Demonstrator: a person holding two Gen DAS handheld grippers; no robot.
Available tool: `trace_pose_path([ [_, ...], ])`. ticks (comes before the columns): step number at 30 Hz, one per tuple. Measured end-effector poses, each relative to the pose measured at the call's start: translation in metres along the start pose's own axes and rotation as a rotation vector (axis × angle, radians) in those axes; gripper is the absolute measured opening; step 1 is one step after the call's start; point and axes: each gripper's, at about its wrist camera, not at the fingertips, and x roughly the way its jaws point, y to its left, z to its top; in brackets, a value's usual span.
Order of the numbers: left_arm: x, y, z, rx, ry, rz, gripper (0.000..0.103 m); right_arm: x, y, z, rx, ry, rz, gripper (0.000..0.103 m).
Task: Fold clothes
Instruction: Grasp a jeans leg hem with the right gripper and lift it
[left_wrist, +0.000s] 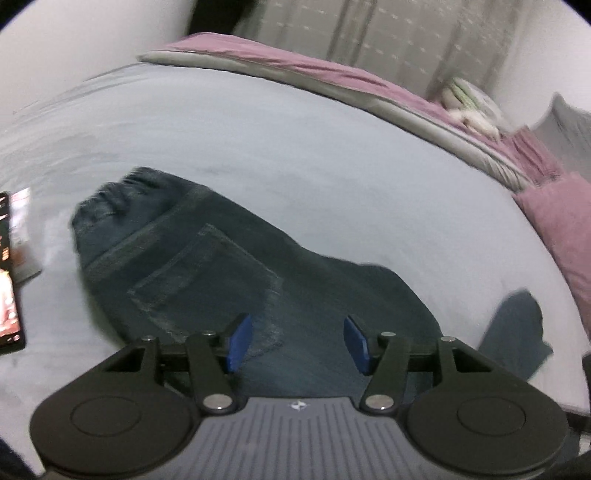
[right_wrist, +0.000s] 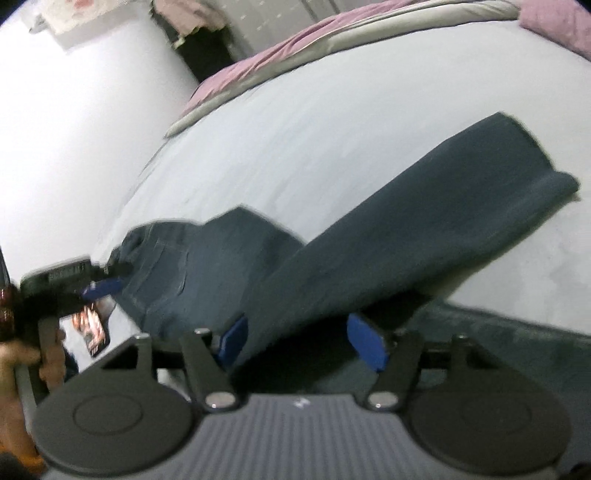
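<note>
Jeans (left_wrist: 221, 266) on bed (left_wrist: 295, 147): heavy, limp denim; grasp at waistband or hems. Left gripper (left_wrist: 297, 343) and right gripper (right_wrist: 295, 341) released, holding nothing.

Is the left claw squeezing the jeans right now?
No, the left claw stands open above the jeans, with nothing between its blue pads.

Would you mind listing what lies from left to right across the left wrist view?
Phone at the left edge → jeans on the bed sheet → pink pillow at the right edge.
</note>
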Motion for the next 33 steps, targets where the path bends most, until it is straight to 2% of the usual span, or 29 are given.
trace_pose_path([
  [4,0.007,-0.025,-0.009,0.067,0.027,-0.026,0.054,-0.005,-0.019,0.011,0.050,-0.032,-0.023,0.068],
  [9,0.010,-0.052,-0.021,0.121,0.053,-0.119,0.054,-0.006,-0.043,0.023,0.123,-0.063,-0.048,0.071],
  [16,0.006,-0.086,-0.033,0.220,0.043,-0.223,0.054,-0.008,-0.086,0.038,0.228,-0.121,-0.118,0.071],
  [24,0.004,-0.110,-0.042,0.287,0.015,-0.347,0.054,-0.006,-0.134,0.047,0.331,-0.182,-0.221,0.070],
  [27,0.005,-0.116,-0.043,0.309,0.007,-0.369,0.054,0.000,-0.147,0.048,0.350,-0.206,-0.251,0.067],
  [29,0.004,-0.120,-0.046,0.325,0.002,-0.381,0.054,0.007,-0.155,0.049,0.361,-0.217,-0.261,0.058],
  [33,0.005,-0.125,-0.050,0.351,-0.002,-0.400,0.054,0.027,-0.164,0.049,0.378,-0.235,-0.268,0.048],
])
